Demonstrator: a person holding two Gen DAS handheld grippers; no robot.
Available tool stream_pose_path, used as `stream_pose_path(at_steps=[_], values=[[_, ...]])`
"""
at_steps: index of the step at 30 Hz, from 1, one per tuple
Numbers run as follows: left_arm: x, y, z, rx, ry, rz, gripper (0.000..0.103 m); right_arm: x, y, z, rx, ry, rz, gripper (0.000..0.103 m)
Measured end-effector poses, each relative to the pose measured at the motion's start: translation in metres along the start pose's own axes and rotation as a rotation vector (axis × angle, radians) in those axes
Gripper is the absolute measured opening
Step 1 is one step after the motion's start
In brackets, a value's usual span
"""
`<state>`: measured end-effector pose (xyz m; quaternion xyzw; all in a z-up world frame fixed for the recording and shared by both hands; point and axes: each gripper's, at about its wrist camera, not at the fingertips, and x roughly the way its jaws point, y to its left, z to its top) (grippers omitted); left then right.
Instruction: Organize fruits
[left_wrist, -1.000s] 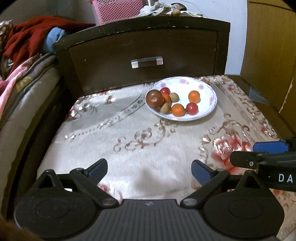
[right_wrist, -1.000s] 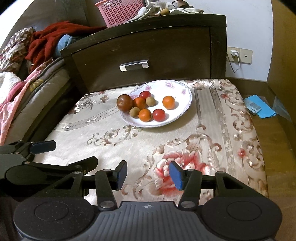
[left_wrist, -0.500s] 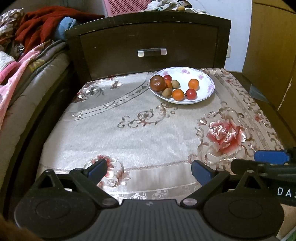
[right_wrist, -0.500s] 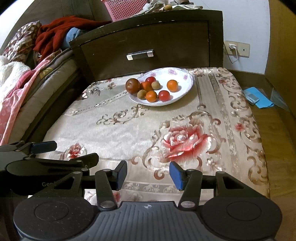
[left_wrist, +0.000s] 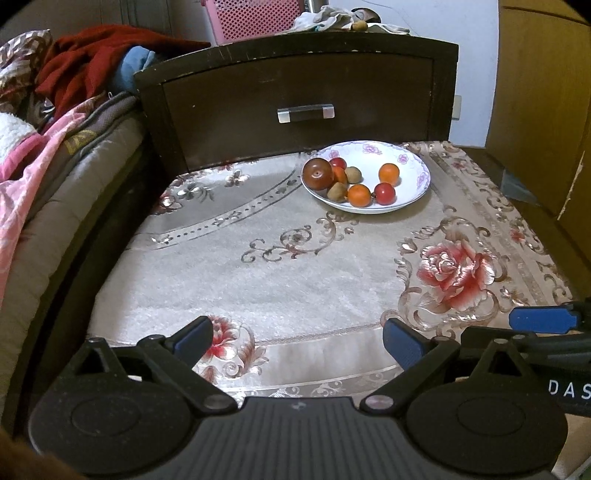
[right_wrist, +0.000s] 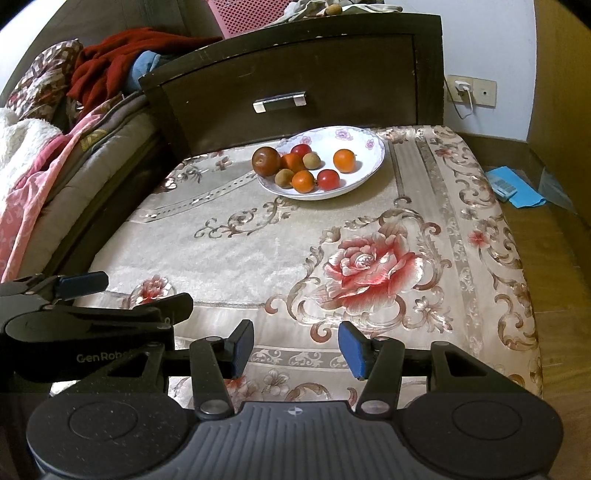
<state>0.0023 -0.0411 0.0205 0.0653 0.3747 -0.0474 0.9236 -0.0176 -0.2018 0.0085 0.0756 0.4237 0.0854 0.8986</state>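
Floral-cloth table (left_wrist: 295, 266): fruit plate (left_wrist: 417, 166) at far edge, some fruits overlapping; left gripper (left_wrist: 297, 341), right gripper (right_wrist: 296, 347) jaws apart, empty.

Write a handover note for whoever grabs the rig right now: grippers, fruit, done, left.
Left gripper: open, empty, above the near edge of the floral cloth.
Right gripper: open, empty, also at the near edge, beside the left one.
All fruit sits in the white plate at the far side by the drawer: a large dark red fruit on the left rim, oranges, small red and brownish ones.
Done: fruit appears gathered in the plate.
Left: nothing obvious; confirm.
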Motion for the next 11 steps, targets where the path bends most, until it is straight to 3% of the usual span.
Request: stream_pose_path(at_steps=[11], values=[[0.0011,0.0003,-0.0002,0.001,0.001,0.0,0.103,0.002,-0.0014,-0.0001,0.0,0.003,0.0,0.049]])
